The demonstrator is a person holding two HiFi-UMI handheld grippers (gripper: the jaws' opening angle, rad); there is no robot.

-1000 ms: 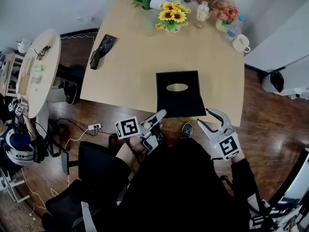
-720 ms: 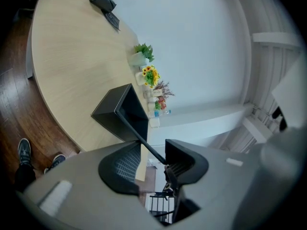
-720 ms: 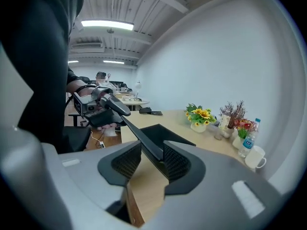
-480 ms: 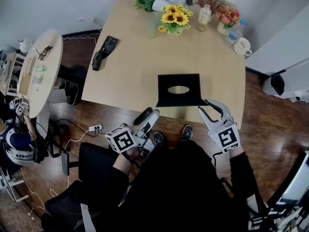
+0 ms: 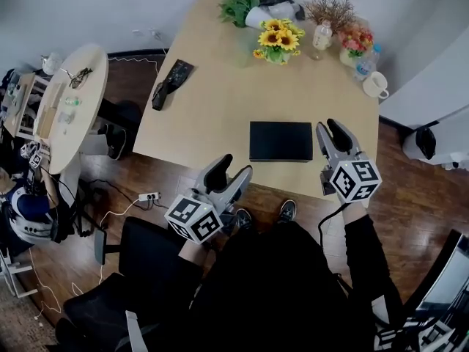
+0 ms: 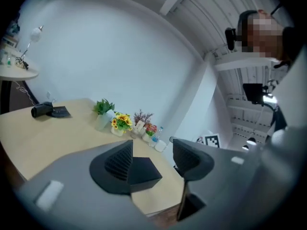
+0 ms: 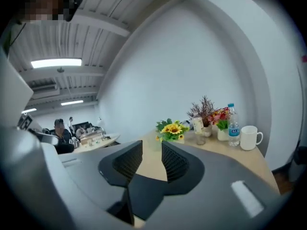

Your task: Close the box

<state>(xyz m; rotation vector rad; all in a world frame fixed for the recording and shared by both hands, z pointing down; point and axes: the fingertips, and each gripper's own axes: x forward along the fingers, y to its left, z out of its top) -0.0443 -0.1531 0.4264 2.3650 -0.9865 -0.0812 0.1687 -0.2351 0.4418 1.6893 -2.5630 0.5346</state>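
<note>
Honestly, you look done here: the box [image 5: 281, 141] lies flat and shut near the table's [image 5: 220, 86] front edge. Left gripper [image 5: 233, 166] gapes wide, right gripper [image 5: 330, 126] (just beside the box) sits narrowly apart, both empty. Next, just back away.

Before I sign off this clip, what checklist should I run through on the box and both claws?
1. Box lid down flat: ok.
2. Box wholly on the table, short of its near edge: ok.
3. Left claw open, empty, clear of the box: ok.
4. Right claw narrowly open, nothing between its jaws: ok.
5. Right claw clear of the box's right side: cannot tell, as it sits very close beside it.
</note>
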